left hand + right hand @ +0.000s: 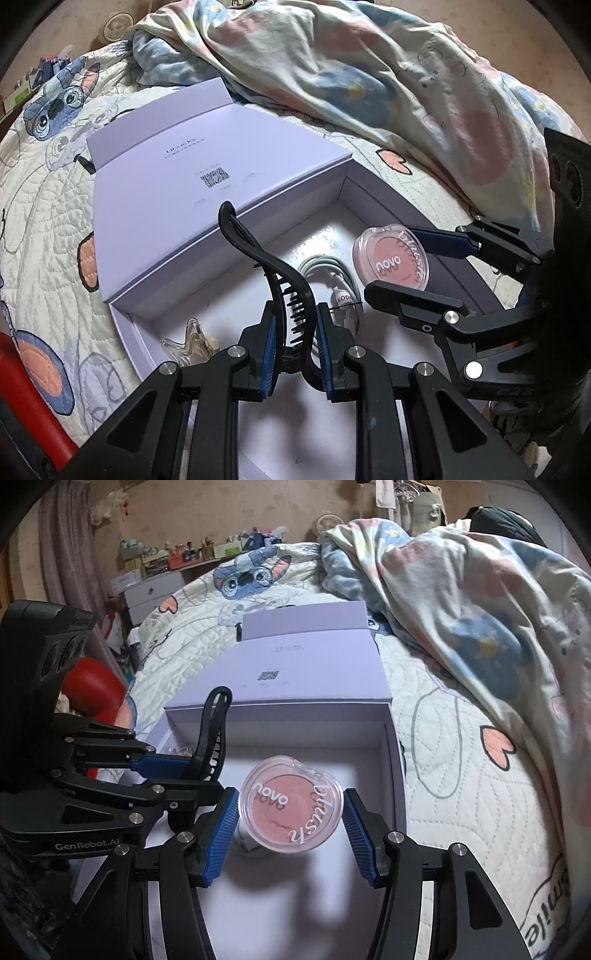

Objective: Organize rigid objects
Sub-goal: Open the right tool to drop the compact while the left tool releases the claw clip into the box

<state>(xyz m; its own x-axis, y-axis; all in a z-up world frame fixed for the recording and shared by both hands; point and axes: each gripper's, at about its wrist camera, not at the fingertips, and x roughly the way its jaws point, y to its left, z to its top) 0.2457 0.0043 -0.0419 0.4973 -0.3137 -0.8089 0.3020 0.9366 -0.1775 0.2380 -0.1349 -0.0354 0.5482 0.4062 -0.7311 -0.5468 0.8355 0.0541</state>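
An open lilac box point(347, 184) lies on the bed, its lid point(184, 177) folded back. My left gripper point(295, 350) is shut on a black claw hair clip point(280, 273), held above the box. My right gripper point(290, 830) is shut on a round pink Novo blush compact point(290, 808), also above the box; it shows in the left wrist view point(391, 258) too. Inside the box lie a coiled white cable point(332, 273) and a clear hair clip point(188, 343).
A crumpled floral duvet point(369, 74) is piled behind and right of the box. The quilted bedspread point(461, 775) surrounds it. A red object point(92, 686) sits at the left bed edge. Cluttered drawers point(155, 587) stand by the far wall.
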